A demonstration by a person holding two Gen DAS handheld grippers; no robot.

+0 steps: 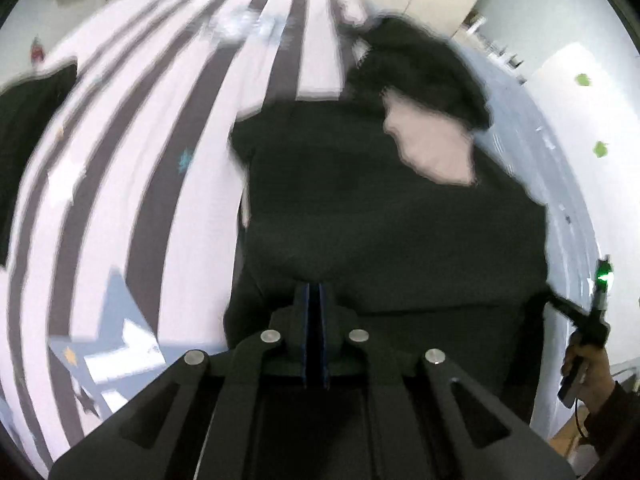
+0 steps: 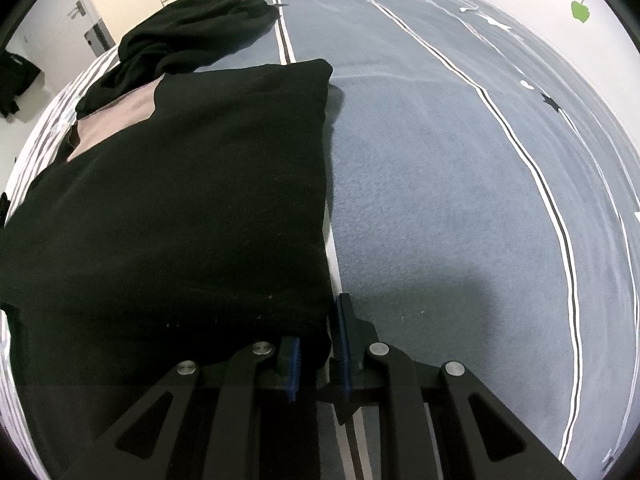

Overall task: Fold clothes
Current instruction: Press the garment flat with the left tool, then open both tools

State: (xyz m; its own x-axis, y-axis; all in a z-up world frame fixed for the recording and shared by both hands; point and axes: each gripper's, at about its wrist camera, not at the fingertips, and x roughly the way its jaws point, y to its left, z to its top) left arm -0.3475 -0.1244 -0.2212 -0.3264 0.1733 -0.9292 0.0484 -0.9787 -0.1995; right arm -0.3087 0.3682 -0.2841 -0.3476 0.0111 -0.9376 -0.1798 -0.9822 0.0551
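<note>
On our left, the left gripper (image 1: pixel 319 312) has its pads together at the black garment's (image 2: pixel 192 200) near edge; whether cloth is pinched we cannot tell. The garment lies partly folded on the striped bed (image 2: pixel 440 160). Our right gripper (image 2: pixel 318 354) clamps its near corner. More folds remain, we judge.

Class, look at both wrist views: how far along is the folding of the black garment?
Done: the black garment lies flat on the bed, one side edge straight. In hand: the right gripper pinches its near corner; the left gripper is shut at its near edge. Left: the bunched far end remains unfolded.
</note>
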